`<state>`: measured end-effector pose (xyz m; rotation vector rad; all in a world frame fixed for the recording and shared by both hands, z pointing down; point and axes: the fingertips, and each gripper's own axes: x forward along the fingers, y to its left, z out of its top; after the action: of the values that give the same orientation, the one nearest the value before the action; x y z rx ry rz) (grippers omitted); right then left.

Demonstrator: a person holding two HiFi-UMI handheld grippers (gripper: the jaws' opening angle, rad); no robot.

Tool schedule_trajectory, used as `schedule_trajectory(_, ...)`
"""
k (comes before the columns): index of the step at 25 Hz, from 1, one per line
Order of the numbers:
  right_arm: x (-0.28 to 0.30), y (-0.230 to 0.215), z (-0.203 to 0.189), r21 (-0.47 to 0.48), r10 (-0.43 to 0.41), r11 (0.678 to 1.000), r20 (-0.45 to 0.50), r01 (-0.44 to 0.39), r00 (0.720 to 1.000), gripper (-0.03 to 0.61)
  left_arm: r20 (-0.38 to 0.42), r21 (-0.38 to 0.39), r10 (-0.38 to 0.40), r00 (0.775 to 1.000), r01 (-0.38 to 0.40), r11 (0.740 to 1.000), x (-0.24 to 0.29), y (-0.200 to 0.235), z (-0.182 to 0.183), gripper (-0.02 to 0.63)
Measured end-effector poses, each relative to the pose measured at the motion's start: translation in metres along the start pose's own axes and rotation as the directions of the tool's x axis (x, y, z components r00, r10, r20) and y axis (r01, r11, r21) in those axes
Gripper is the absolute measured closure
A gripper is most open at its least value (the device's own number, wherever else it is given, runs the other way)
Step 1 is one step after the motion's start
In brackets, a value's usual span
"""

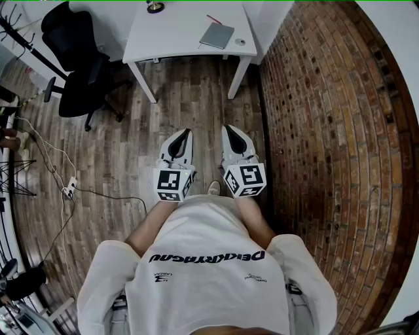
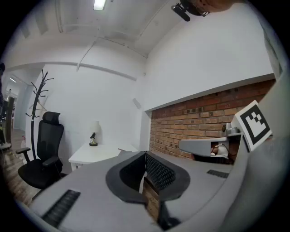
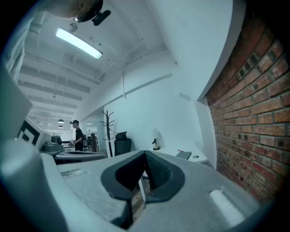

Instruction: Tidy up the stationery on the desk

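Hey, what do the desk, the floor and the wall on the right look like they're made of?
Desk: smooth matte white top and legs, probably painted or laminated board.
Floor: wood-look planks with visible grain and seams; whether real wood or laminate, I can't tell.
Wall: rough red-brown brick with pale mortar lines.

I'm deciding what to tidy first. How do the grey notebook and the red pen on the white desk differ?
The grey notebook is broad and flat; the red pen is a thin stick. The notebook lies nearer the desk's near edge; the pen lies beyond it, towards the far edge. Both rest on the white desk, at its end by the brick wall, and neither is held.
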<state>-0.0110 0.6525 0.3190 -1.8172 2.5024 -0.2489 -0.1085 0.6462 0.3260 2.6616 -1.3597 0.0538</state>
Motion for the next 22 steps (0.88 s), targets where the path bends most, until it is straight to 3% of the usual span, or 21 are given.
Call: schedule_trajectory(22,-0.003,-0.126,-0.001,0.049,0.016,0.999,0.021,-0.017,1.0,0.579,-0.058,0.038,0.046,0.997,-0.044,0.998,0.093,-0.068,-0.028,0.615)
